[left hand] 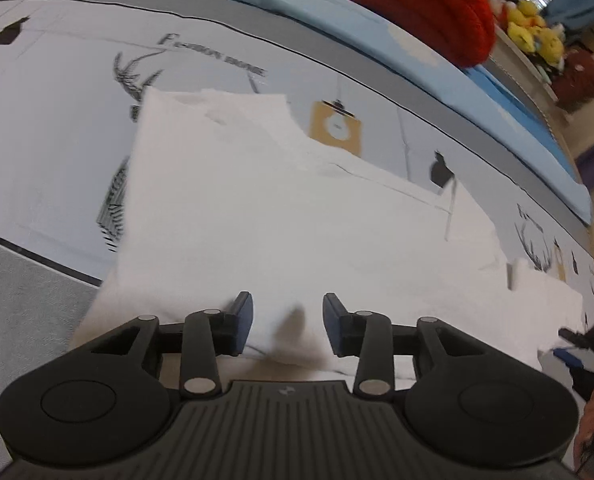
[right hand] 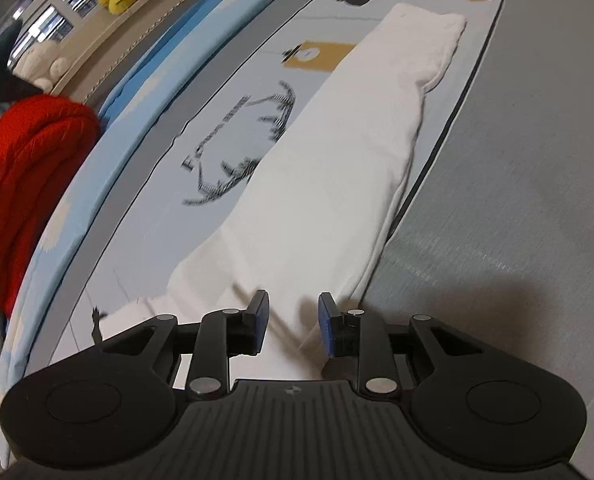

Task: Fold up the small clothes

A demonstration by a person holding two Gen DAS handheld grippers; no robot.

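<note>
A white garment (left hand: pixel 281 216) lies on a printed grey bedsheet (left hand: pixel 57 128), folded into a long strip. In the right wrist view the white garment (right hand: pixel 337 168) runs away from me toward the far end. My left gripper (left hand: pixel 288 322) is open just above the garment's near edge, with cloth showing between its blue pads. My right gripper (right hand: pixel 293 320) is open over the garment's near end, by its right edge. The right gripper also shows at the right edge of the left wrist view (left hand: pixel 589 344).
A red knitted garment (left hand: pixel 429 4) lies on a light blue sheet (left hand: pixel 337 12) at the far side of the bed; it also shows in the right wrist view (right hand: pixel 21 184). Yellow plush toys (left hand: pixel 533 28) sit on a shelf beyond. A plain grey band (right hand: pixel 517 200) borders the garment.
</note>
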